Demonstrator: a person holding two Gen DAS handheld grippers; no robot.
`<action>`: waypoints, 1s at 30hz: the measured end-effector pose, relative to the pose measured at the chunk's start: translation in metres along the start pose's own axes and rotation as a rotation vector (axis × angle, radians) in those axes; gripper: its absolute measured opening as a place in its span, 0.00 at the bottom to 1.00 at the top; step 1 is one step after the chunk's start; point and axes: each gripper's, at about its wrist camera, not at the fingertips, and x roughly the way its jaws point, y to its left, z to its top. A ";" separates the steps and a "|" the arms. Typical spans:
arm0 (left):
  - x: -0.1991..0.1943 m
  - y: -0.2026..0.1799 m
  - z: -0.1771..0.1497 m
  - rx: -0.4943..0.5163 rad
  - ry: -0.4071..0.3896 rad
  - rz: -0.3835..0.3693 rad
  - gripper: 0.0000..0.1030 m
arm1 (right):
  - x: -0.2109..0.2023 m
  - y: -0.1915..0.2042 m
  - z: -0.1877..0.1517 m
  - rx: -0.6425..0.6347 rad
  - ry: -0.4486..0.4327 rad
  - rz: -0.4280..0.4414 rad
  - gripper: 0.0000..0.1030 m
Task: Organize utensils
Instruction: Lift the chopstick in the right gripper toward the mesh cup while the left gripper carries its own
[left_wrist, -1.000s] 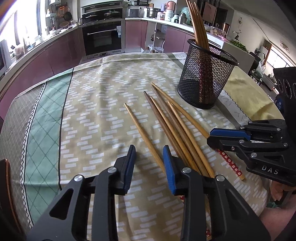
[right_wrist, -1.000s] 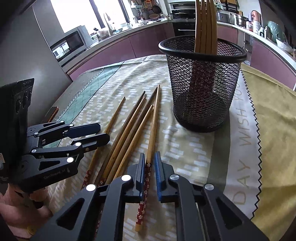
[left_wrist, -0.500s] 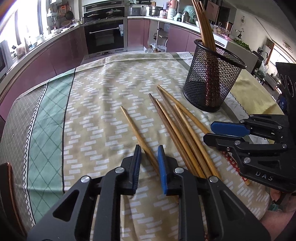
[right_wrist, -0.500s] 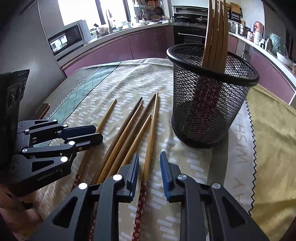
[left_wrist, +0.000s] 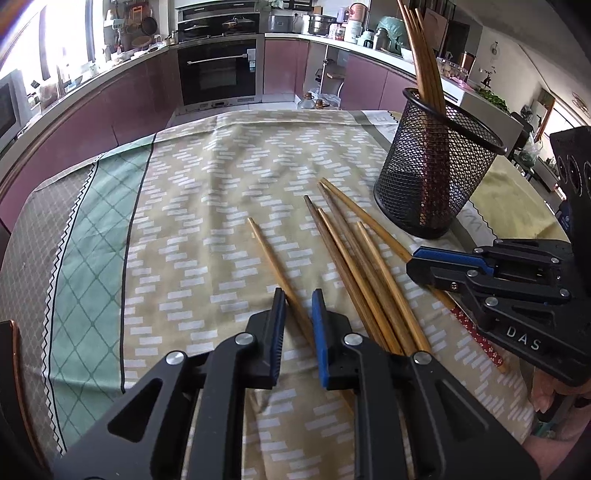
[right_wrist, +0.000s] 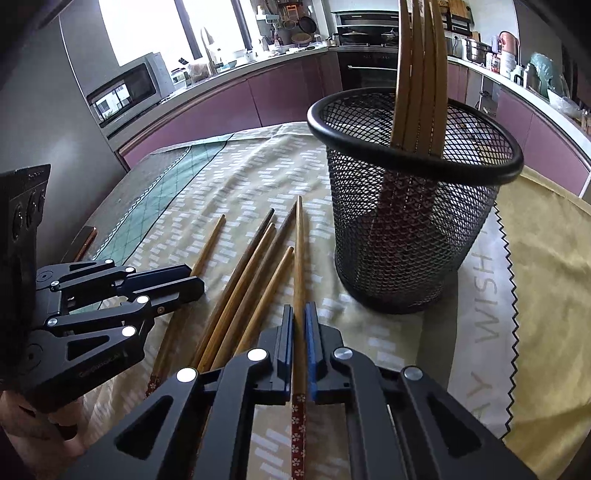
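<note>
Several wooden chopsticks lie on the patterned tablecloth; more stand in a black mesh holder, also in the right wrist view. My left gripper is closed around the leftmost, separate chopstick, low on the cloth. My right gripper is shut on the rightmost chopstick, which has a red flowered end. The right gripper also shows in the left wrist view, and the left gripper in the right wrist view.
The mesh holder stands at the right of the table on a yellow cloth with a zigzag edge. A dark object lies at the table's left edge. Kitchen counters and an oven lie beyond the table.
The left gripper's jaws have narrowed around the separate chopstick. The right gripper opened briefly, then closed again on the rightmost chopstick. Both views have drawn nearer the holder.
</note>
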 end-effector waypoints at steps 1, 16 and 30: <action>-0.001 0.000 0.000 -0.004 0.000 -0.001 0.13 | -0.002 -0.002 -0.001 0.006 -0.003 0.004 0.05; -0.022 0.000 -0.006 -0.012 -0.017 -0.031 0.07 | -0.037 0.000 -0.003 0.001 -0.069 0.087 0.05; -0.087 -0.011 0.009 0.023 -0.129 -0.186 0.07 | -0.087 -0.005 0.002 0.005 -0.204 0.142 0.06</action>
